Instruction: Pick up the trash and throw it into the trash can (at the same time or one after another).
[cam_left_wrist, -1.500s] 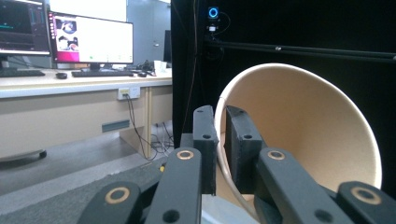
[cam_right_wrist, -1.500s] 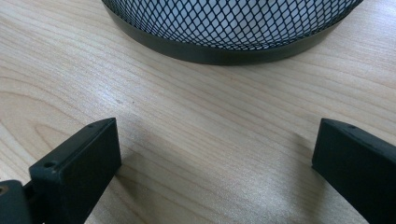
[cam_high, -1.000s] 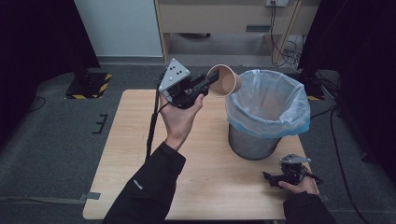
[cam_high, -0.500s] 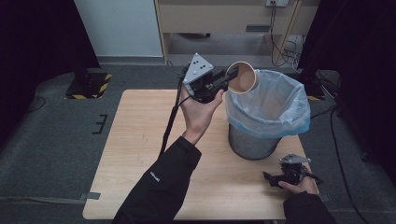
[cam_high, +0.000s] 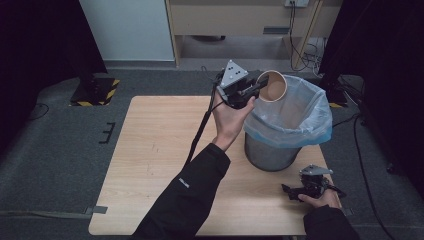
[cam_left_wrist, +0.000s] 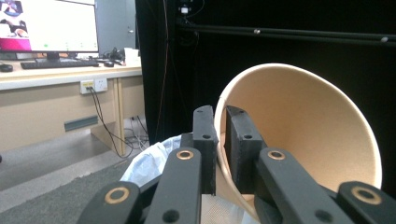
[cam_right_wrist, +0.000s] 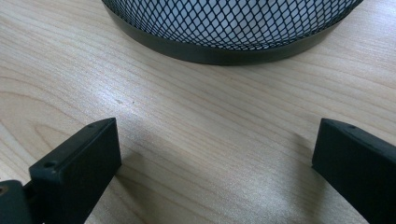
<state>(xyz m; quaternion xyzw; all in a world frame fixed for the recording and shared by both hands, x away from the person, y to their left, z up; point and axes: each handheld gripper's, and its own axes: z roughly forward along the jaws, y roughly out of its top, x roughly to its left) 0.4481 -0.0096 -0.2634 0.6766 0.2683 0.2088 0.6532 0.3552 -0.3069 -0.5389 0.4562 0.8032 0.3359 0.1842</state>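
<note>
The left gripper (cam_high: 253, 89) is raised above the worktop (cam_high: 155, 150), clenched on the rim of a tan paper cup (cam_high: 272, 86); one jaw sits inside the cup wall, the other outside; the cup lies tipped on its side, mouth toward the camera, at the near-left edge of a mesh bin (cam_high: 272, 155) lined with a pale blue bag (cam_high: 300, 117). The right gripper (cam_high: 300, 192) rests low on the worktop just beside the bin's base, jaws spread wide and empty. The step looks like dropping the cup into the bin; to do it well, carry the cup fully over the bag's opening before releasing, so it clears the rim rather than catching the liner.
</note>
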